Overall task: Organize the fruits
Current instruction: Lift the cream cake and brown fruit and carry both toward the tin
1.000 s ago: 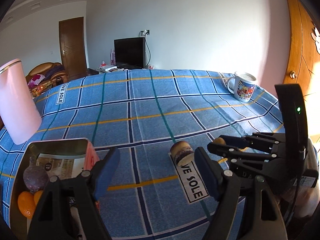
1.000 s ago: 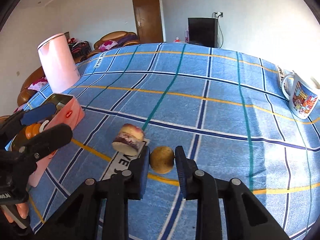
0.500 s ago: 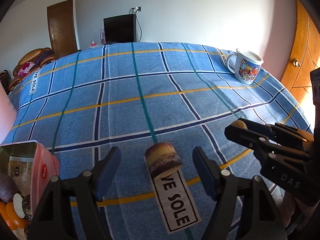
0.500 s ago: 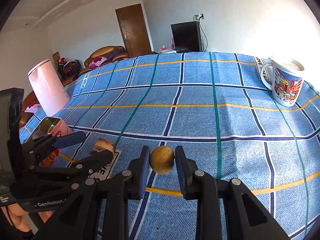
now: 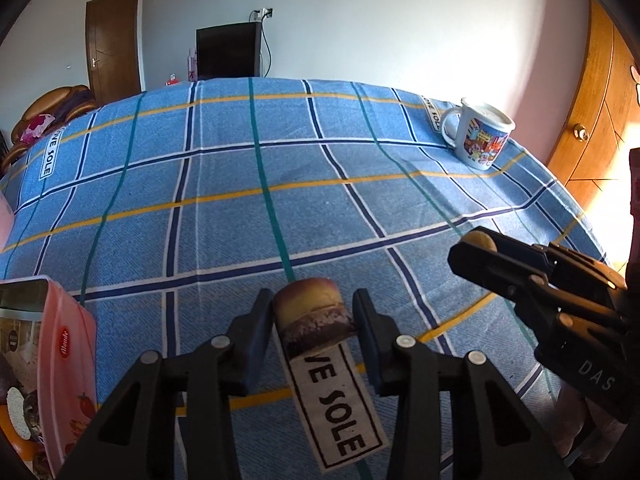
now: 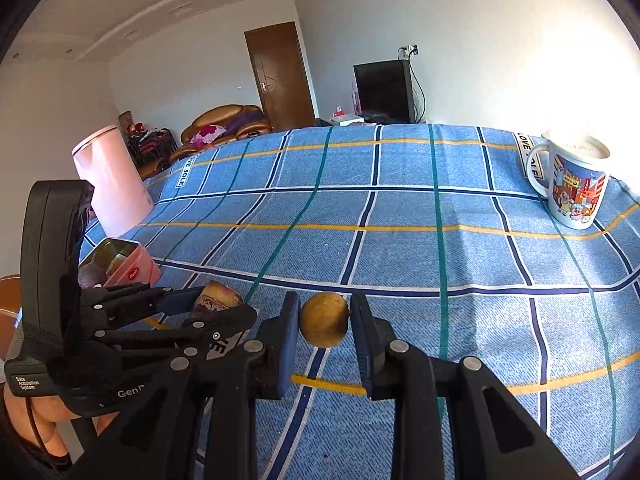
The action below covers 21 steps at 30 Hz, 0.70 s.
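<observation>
My left gripper is closed on a cut fruit chunk with yellow flesh and dark purple skin, low over the blue checked cloth. It also shows in the right wrist view. My right gripper is shut on a small round yellow-brown fruit and holds it above the cloth. In the left wrist view the right gripper sits at the right with the fruit peeking out. A pink tin box with several fruits inside stands at the left.
A pink kettle stands at the table's left behind the tin. A printed mug stands at the far right near the edge. A white "LOVE SOLE" label lies under the left gripper. A wooden door is beyond the right edge.
My left gripper moved forward around the cut fruit chunk and closed on it. My right gripper lifted slightly, still holding the round fruit.
</observation>
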Motion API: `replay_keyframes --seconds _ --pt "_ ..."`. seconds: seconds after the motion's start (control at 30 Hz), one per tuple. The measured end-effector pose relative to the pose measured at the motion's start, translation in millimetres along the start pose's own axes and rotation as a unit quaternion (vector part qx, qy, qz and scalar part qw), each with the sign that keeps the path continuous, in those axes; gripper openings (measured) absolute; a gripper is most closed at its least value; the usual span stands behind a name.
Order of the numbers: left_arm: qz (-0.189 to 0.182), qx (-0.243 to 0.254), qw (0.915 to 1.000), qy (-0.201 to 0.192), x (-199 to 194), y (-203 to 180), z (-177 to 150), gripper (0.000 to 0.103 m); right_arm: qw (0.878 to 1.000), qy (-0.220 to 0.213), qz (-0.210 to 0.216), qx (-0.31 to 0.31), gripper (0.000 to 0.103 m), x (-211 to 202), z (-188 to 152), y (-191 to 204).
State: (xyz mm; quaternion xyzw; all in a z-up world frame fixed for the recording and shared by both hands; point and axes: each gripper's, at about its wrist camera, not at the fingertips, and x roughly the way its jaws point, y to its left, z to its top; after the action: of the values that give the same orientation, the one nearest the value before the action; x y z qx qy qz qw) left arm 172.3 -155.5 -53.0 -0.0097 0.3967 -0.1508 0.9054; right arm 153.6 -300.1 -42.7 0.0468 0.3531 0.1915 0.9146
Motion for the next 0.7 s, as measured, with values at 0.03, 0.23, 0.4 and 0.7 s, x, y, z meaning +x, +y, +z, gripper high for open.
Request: replay_keyframes --seconds 0.03,0.23,0.4,0.7 --pt "0.002 0.002 1.0 -0.008 -3 -1 0 0.042 1.0 -0.003 0.002 -0.001 0.027 -1 0 1" --pt "0.012 0.016 0.9988 -0.045 -15 -7 1 0.042 1.0 -0.022 0.006 -0.008 0.027 -8 0 4" --pt "0.022 0.022 0.9971 -0.07 -23 -9 1 0.042 0.999 -0.041 0.005 -0.016 0.027 -16 -2 7" --pt "0.031 0.026 0.9942 -0.1 -34 -10 -2 0.042 0.997 -0.072 0.008 -0.024 0.027 -29 -4 11"
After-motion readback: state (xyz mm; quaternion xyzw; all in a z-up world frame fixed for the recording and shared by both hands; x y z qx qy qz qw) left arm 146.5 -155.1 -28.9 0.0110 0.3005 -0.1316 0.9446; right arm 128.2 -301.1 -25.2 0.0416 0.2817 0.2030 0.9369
